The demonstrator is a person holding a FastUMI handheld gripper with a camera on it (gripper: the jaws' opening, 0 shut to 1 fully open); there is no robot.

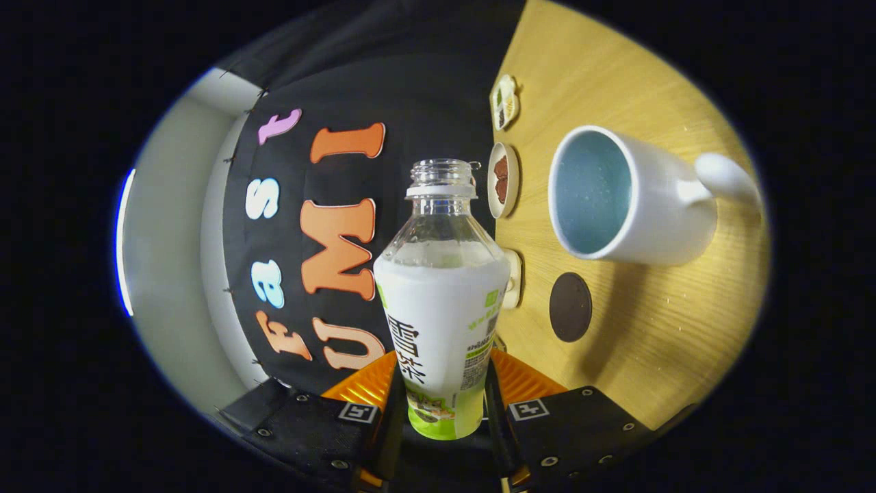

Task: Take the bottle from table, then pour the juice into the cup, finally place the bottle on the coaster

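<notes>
My gripper [441, 404] is shut on a clear plastic bottle [441, 301] with a white and green label and no cap; both fingers press on its lower body. The whole view is rolled sideways, so the wooden table [657, 329] stands upright beside the bottle. A white cup [626, 198] with a pale blue inside and a handle rests on that table, its mouth facing the bottle's neck and level with it, a short gap apart. A dark round coaster [570, 307] lies on the table just below the cup. No stream of juice is visible.
Along the table's far edge by the booth wall sit a small dish with brown contents [503, 179], a compartmented dish [505, 103] and a small white object [513, 277] partly hidden behind the bottle.
</notes>
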